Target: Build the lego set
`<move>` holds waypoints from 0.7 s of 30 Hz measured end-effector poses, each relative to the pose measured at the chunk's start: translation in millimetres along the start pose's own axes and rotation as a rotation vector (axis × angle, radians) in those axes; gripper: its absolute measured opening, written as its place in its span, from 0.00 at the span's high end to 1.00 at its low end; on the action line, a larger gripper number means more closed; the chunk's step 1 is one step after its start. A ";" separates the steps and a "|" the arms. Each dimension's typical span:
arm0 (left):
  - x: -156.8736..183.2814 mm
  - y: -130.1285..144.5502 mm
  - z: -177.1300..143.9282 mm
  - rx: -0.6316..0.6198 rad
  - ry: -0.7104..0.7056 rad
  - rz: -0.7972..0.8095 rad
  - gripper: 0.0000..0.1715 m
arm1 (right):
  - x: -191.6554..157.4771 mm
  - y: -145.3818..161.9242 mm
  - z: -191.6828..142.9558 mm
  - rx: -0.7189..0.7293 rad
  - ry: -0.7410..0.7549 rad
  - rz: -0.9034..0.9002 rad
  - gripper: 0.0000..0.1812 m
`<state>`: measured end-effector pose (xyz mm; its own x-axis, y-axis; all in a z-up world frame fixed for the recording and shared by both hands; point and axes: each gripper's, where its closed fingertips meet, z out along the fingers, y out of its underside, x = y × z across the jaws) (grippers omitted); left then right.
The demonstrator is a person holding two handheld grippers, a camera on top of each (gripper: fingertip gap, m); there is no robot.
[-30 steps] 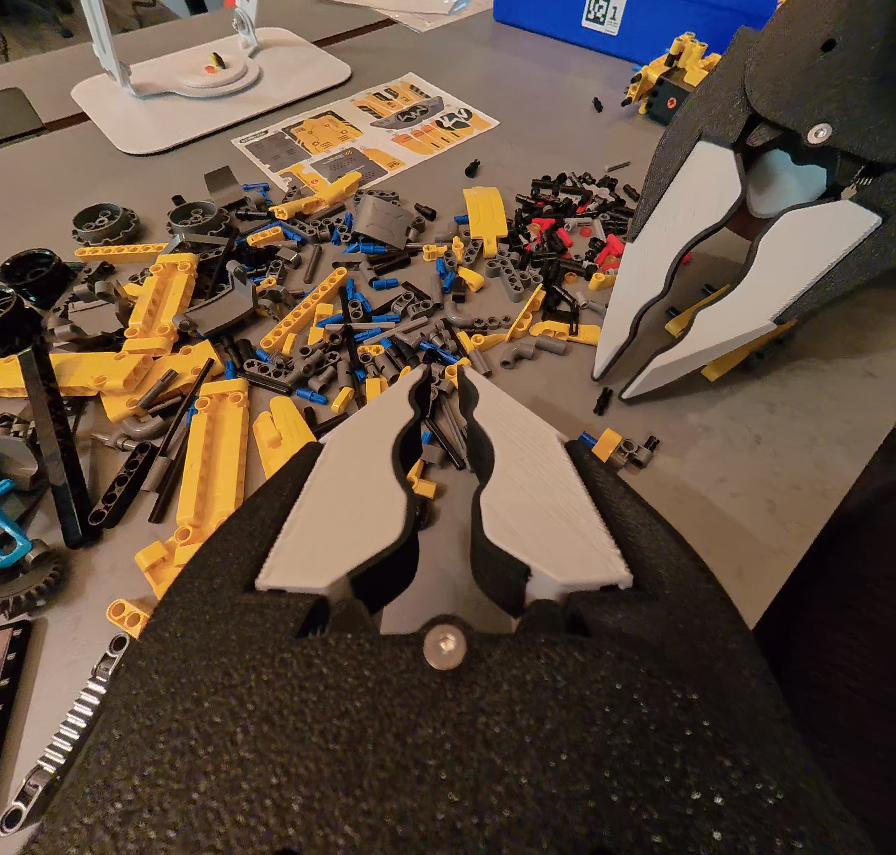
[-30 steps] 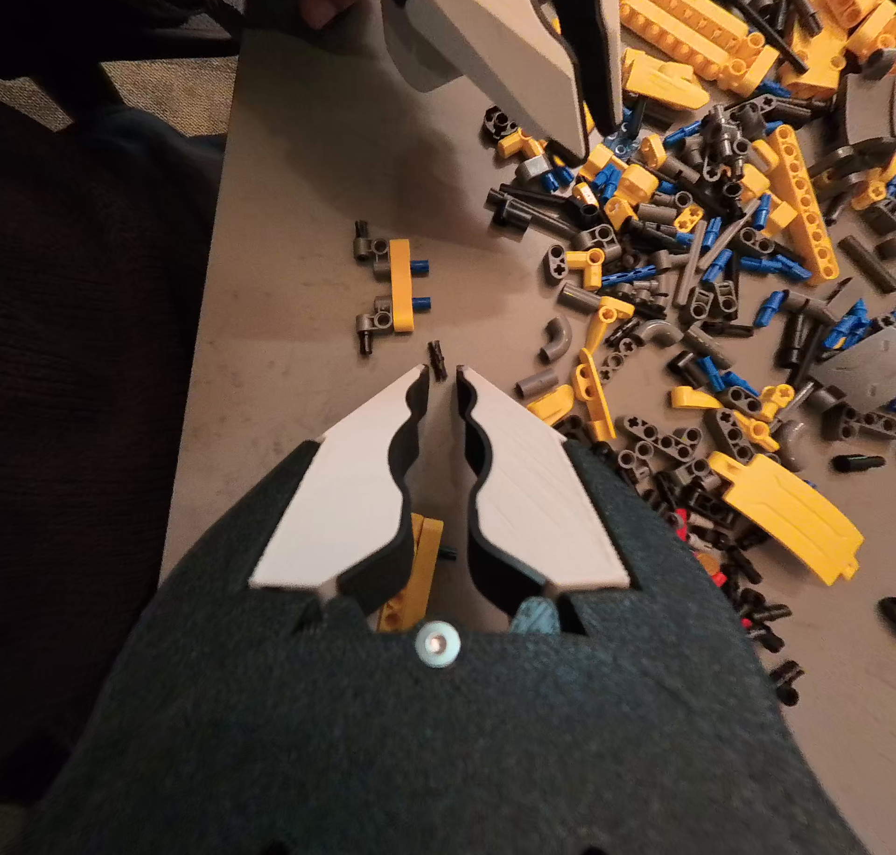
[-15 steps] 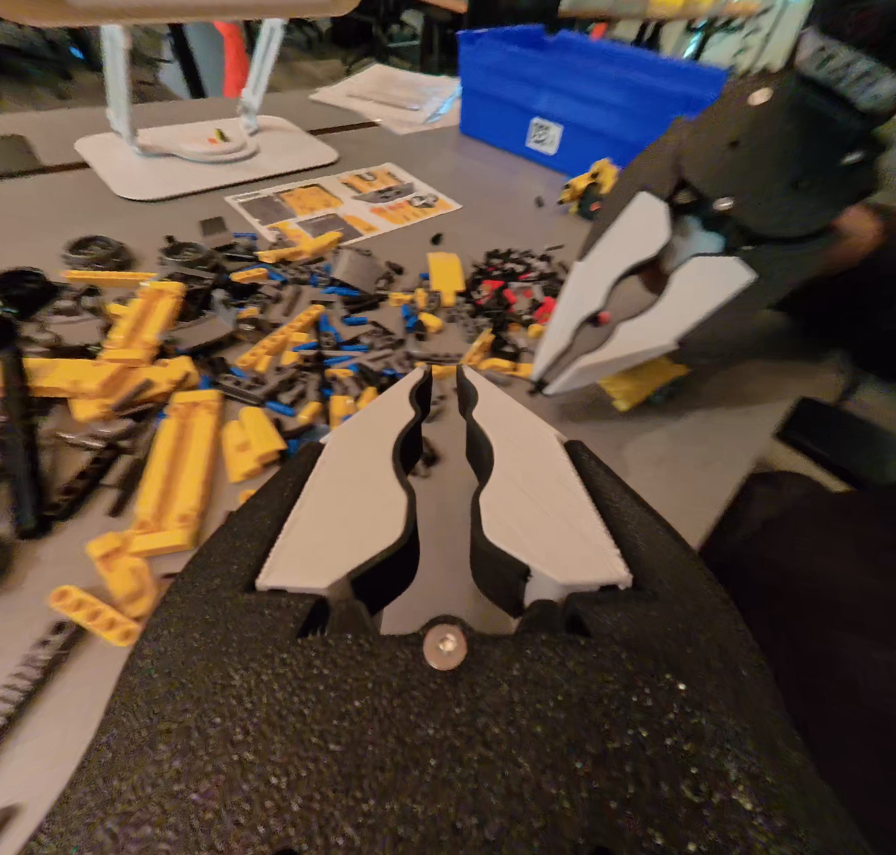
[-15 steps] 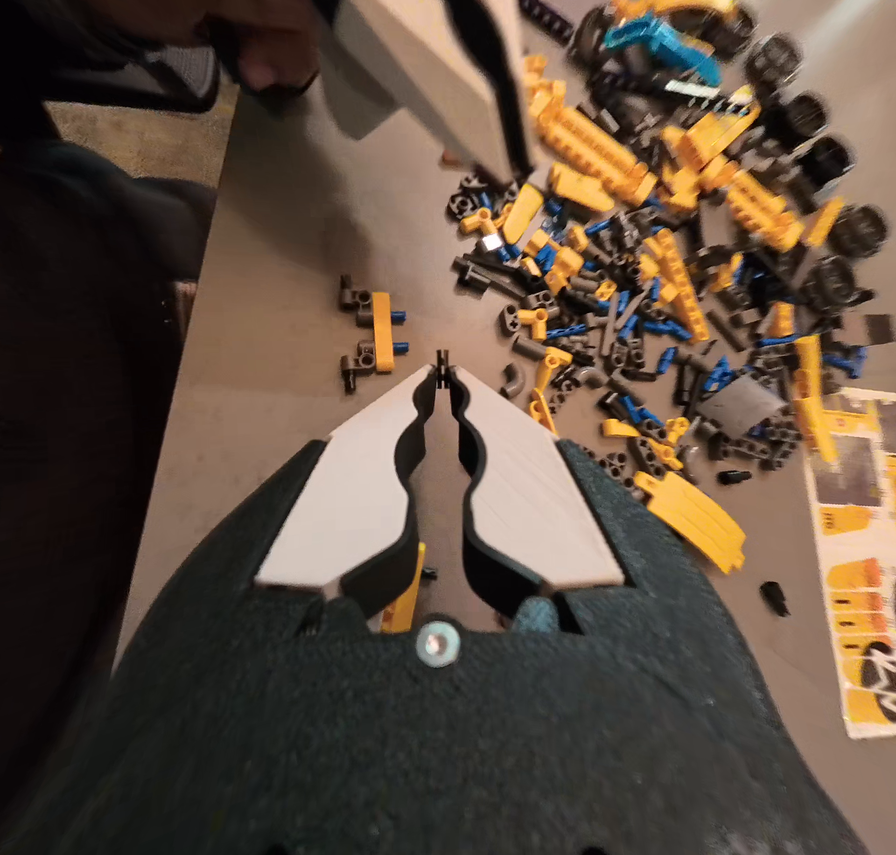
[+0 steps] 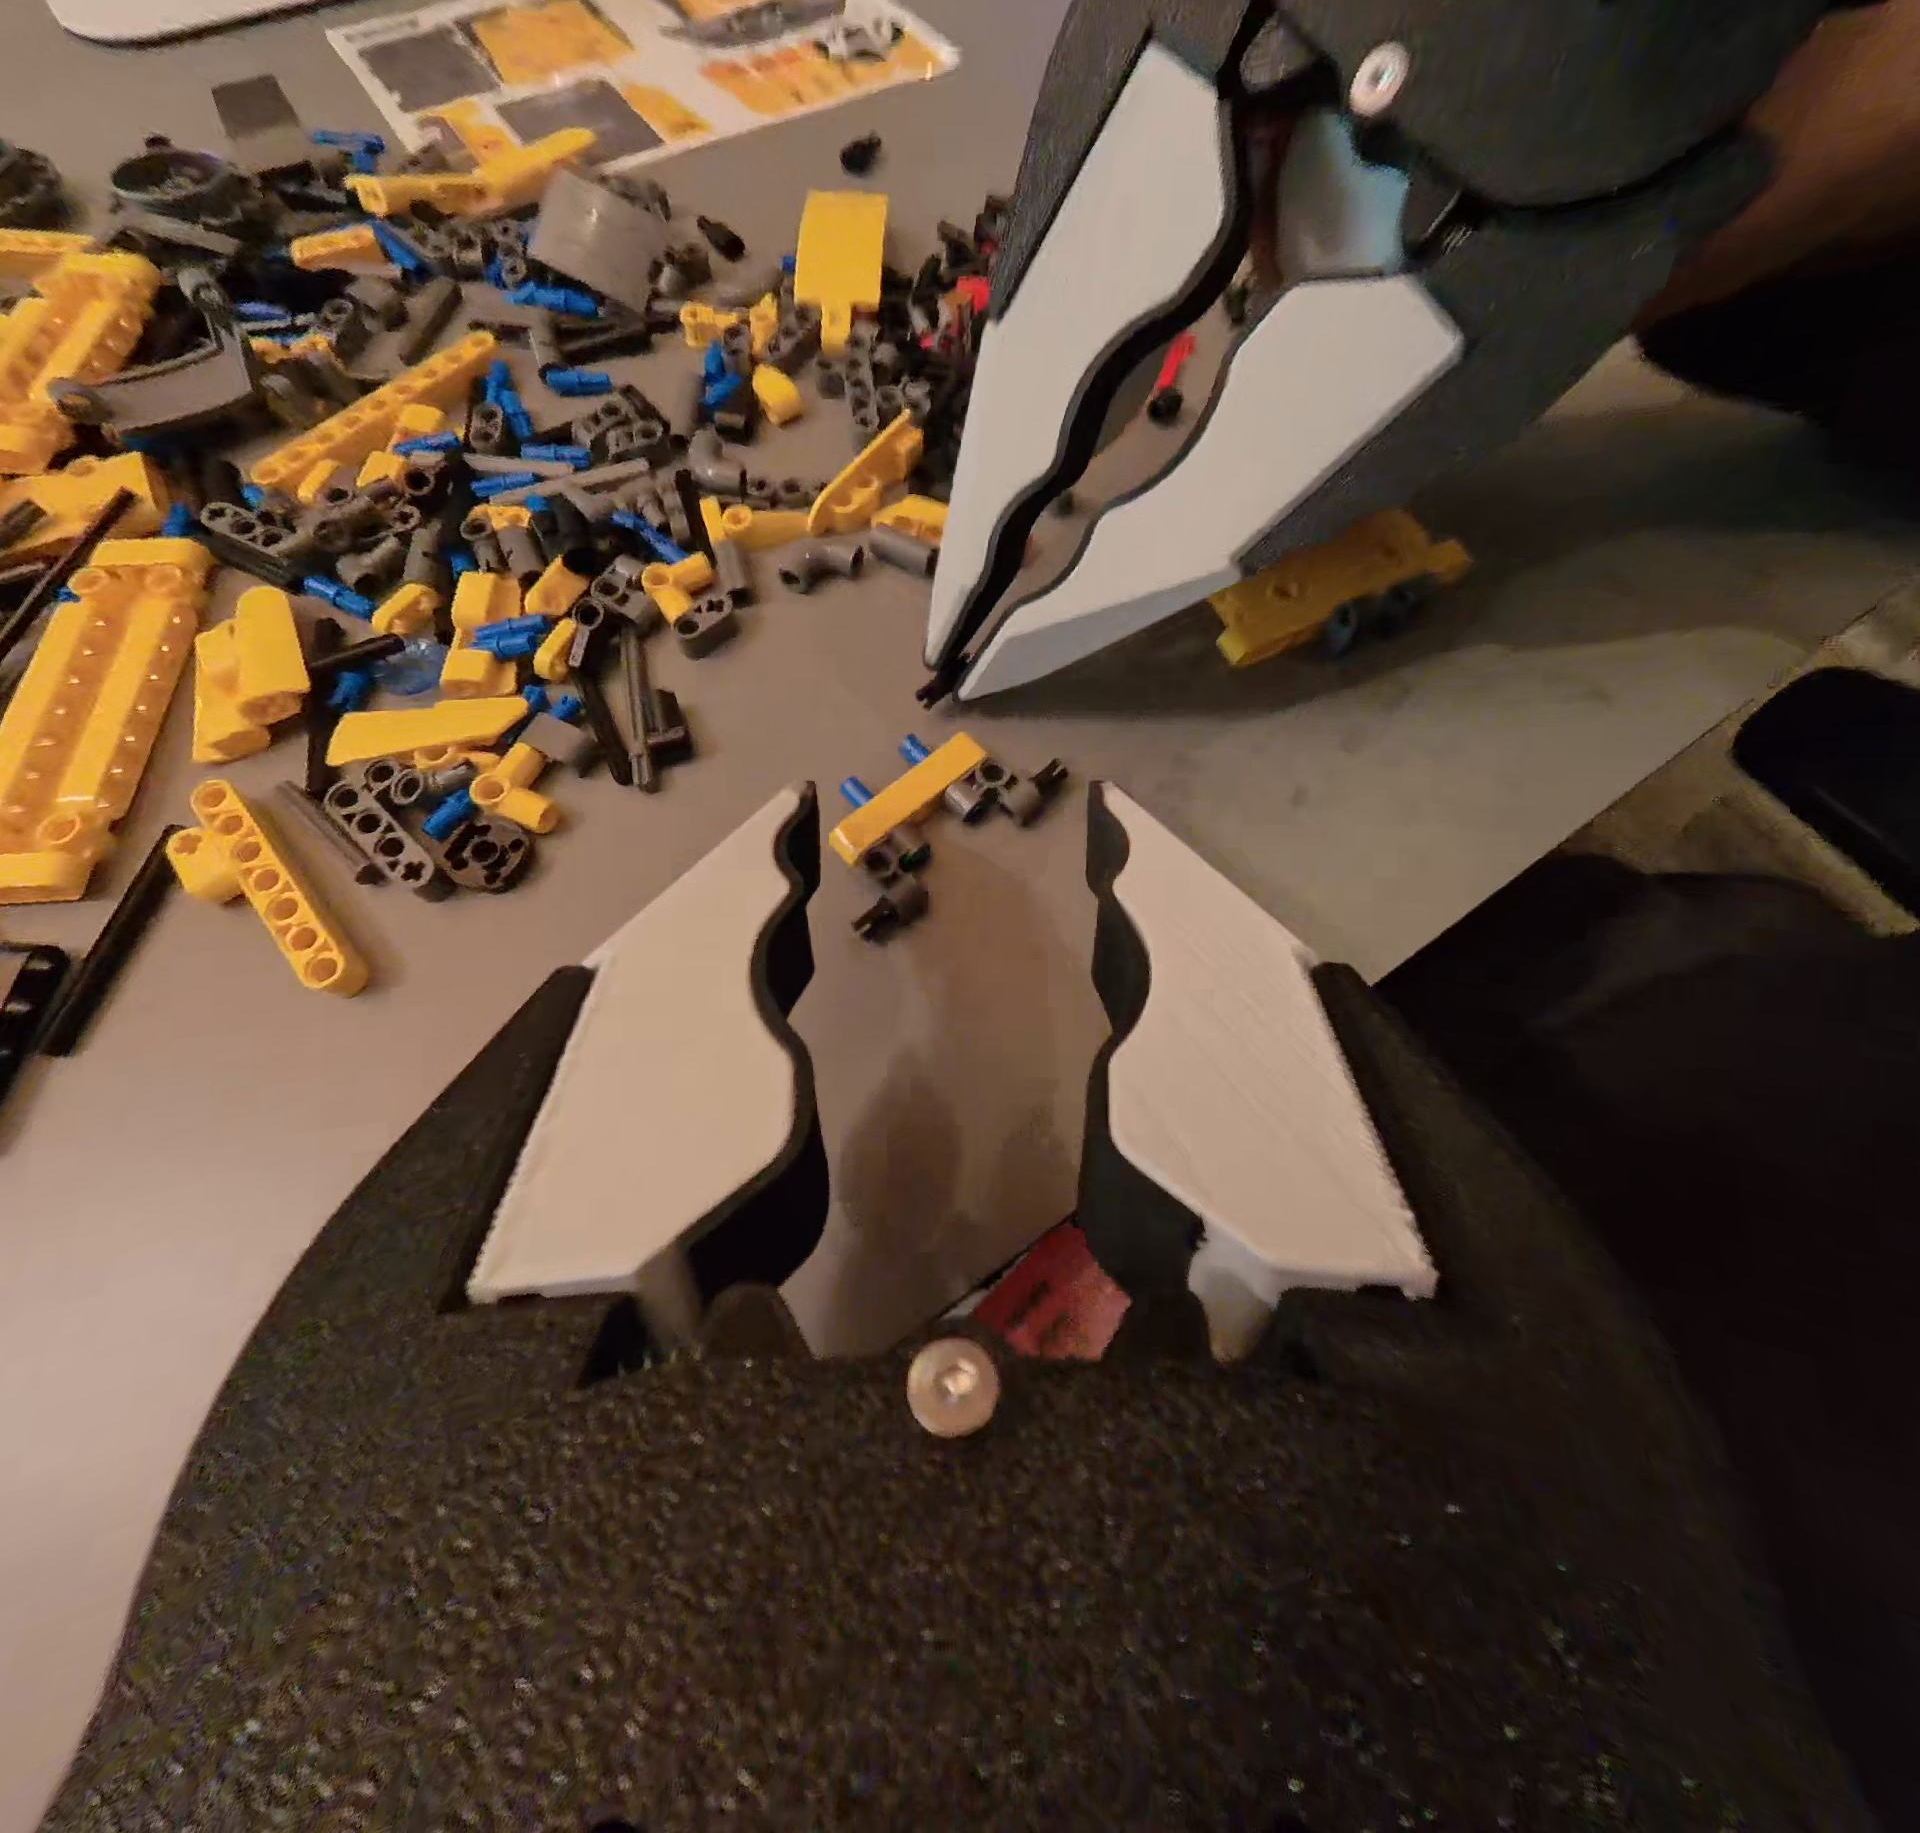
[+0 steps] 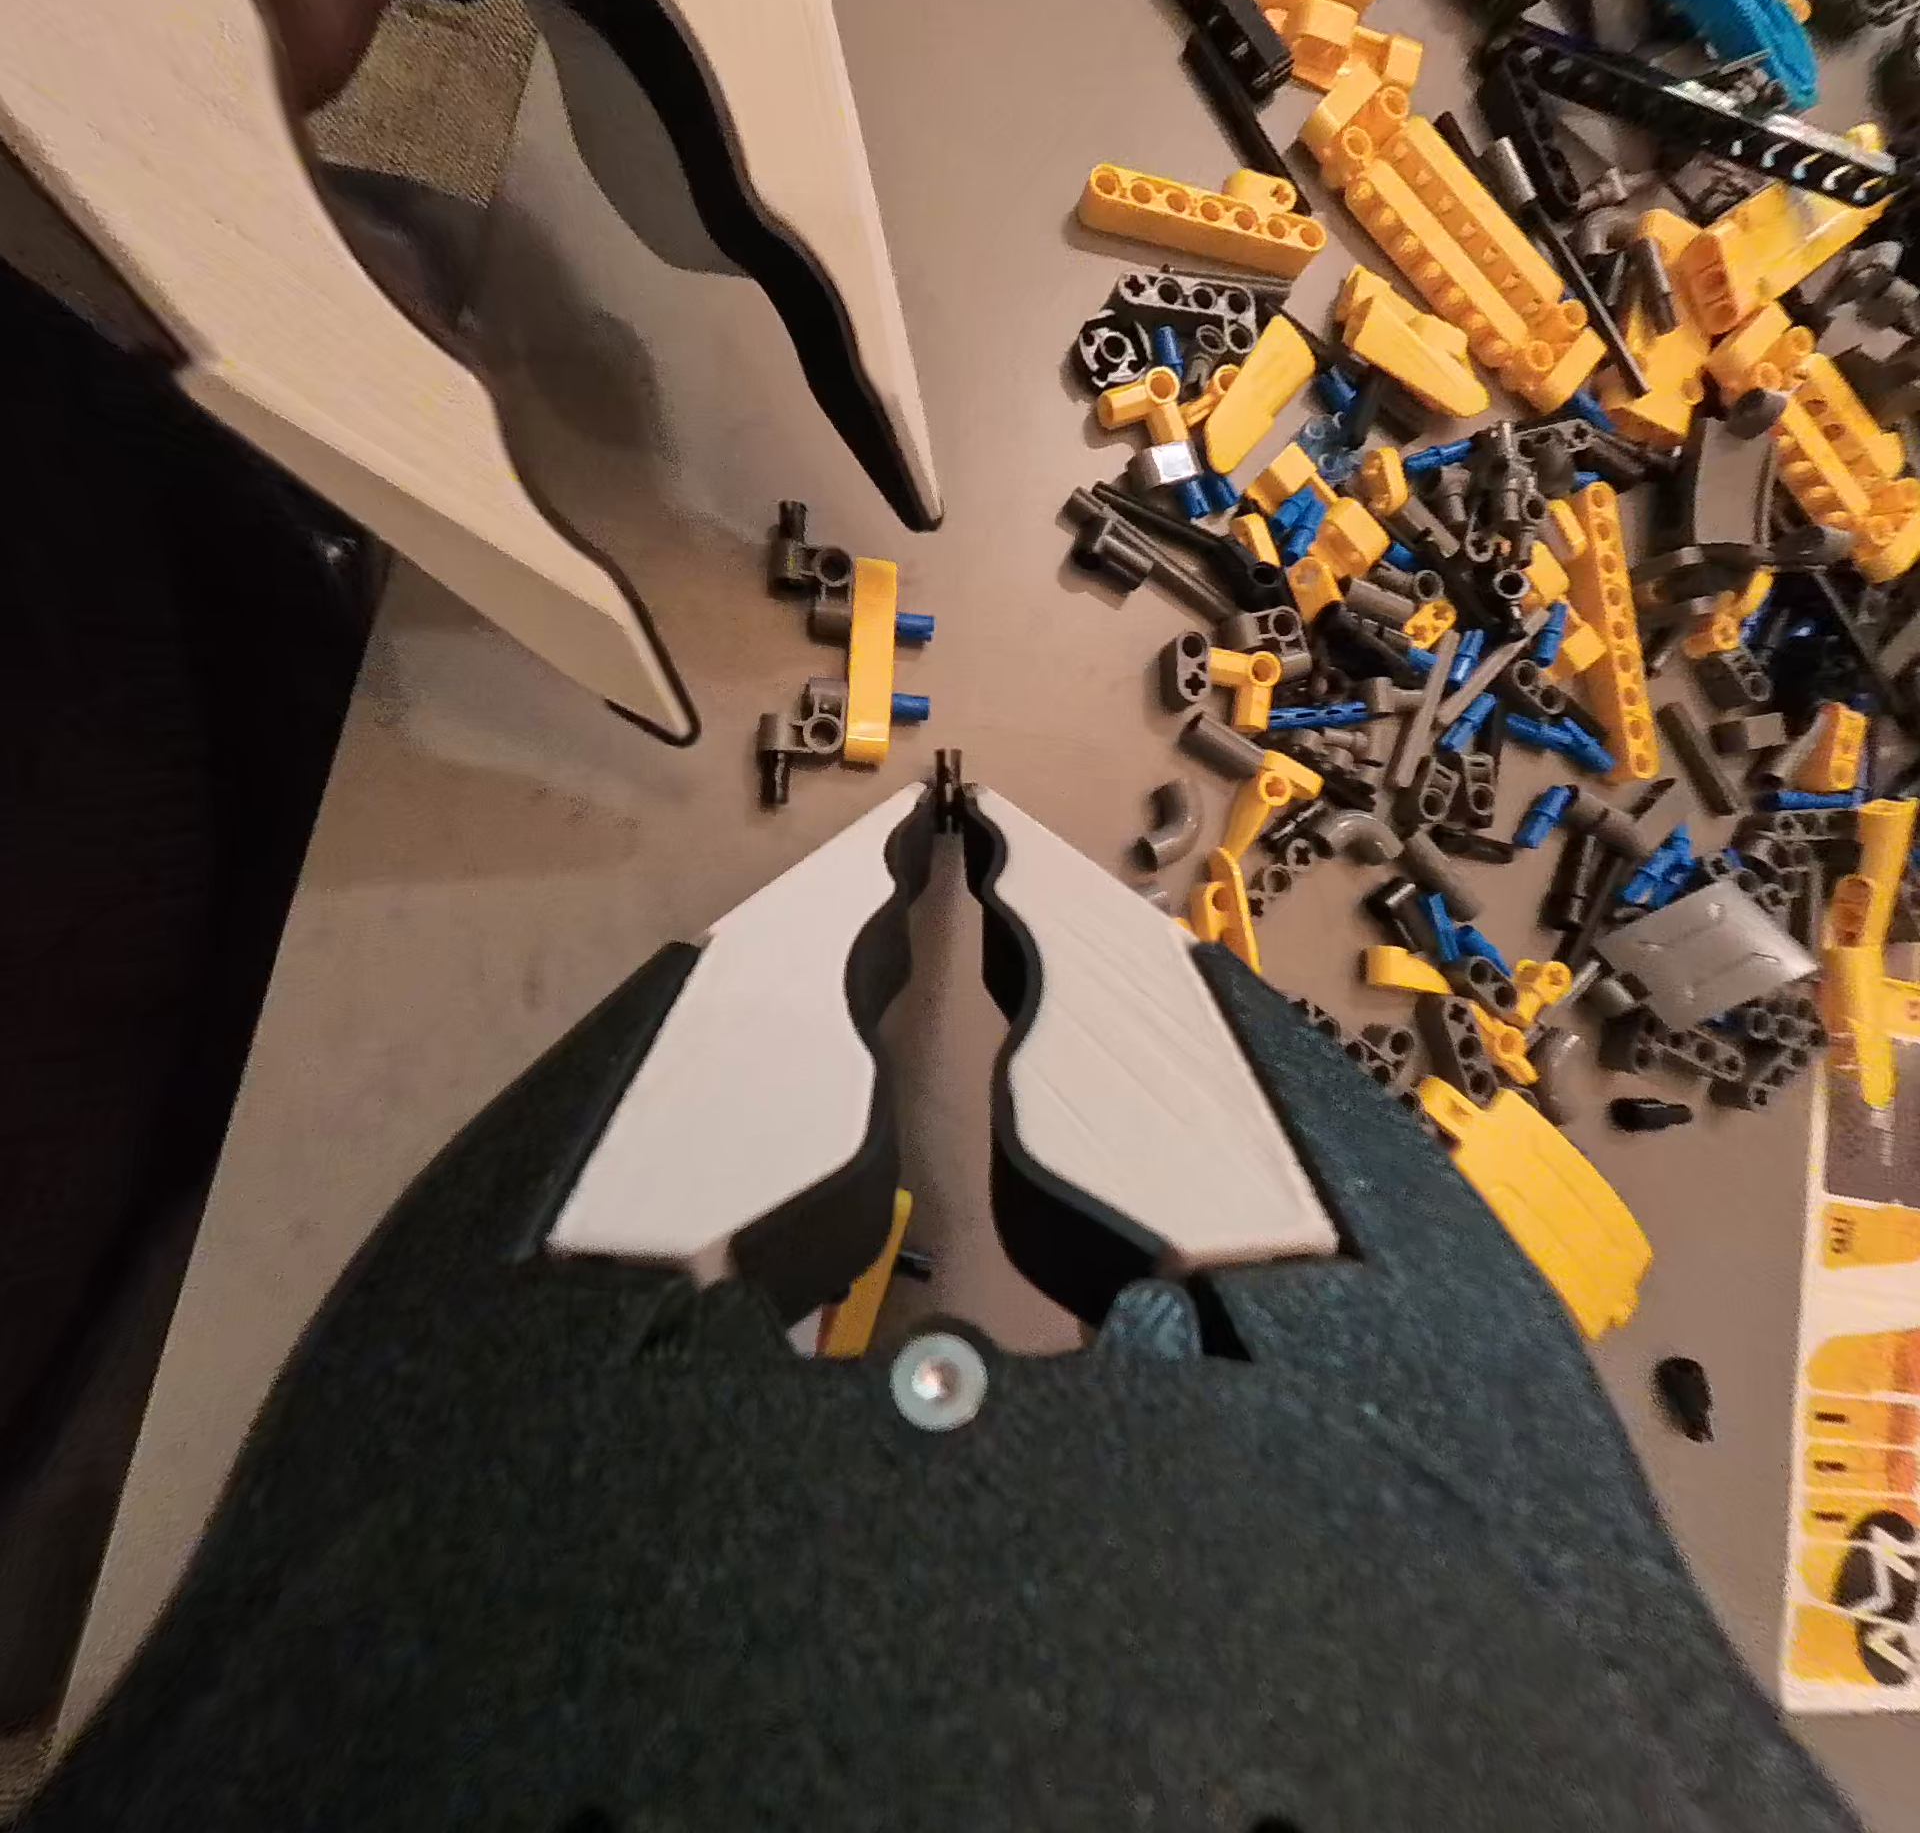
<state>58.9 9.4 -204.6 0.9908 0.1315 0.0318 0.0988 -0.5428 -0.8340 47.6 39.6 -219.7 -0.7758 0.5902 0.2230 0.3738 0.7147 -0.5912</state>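
Left claw (image 5: pixel 951 796) spread wide, tips low over the worktop (image 5: pixel 1299 796), right claw (image 6: pixel 948 794) pinched nearly closed, tips angled toward the left claw

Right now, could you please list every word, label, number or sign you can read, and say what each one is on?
Printed sheet, far side of the table: small print beside yellow and grey panels, too blurred to read.
Same sheet at the right wrist view's edge: marks on yellow panels, not legible.
Loose pieces: no writing visible.
Left gripper, right gripper and the black pin it pinches: no lettering visible.
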 end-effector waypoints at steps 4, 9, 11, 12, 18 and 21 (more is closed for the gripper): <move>-4.8 10.8 6.7 -0.057 -0.014 0.002 0.70 | -5.1 -0.6 3.4 0.007 -0.038 0.016 0.97; -24.4 10.9 2.9 -0.051 -0.078 -0.001 0.70 | -14.4 -1.2 1.2 0.009 -0.084 0.020 0.97; -32.6 13.1 1.7 -0.051 -0.103 -0.013 0.70 | -21.6 -3.4 0.4 0.023 -0.121 0.029 0.97; -36.3 14.2 1.5 -0.048 -0.113 -0.018 0.70 | -25.7 -5.0 0.1 0.032 -0.143 0.032 0.97; -45.7 11.4 -2.7 0.005 -0.125 -0.037 0.71 | -34.2 -11.8 -1.6 0.072 -0.197 0.057 0.97; -29.9 3.4 -10.7 0.071 -0.015 -0.042 0.71 | -28.9 -9.1 -0.6 0.060 -0.164 0.055 0.97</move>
<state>30.7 -5.2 -202.5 0.9843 0.1659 0.0598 0.1331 -0.4764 -0.8691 66.8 16.2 -220.2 -0.8294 0.5551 0.0628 0.3905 0.6564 -0.6455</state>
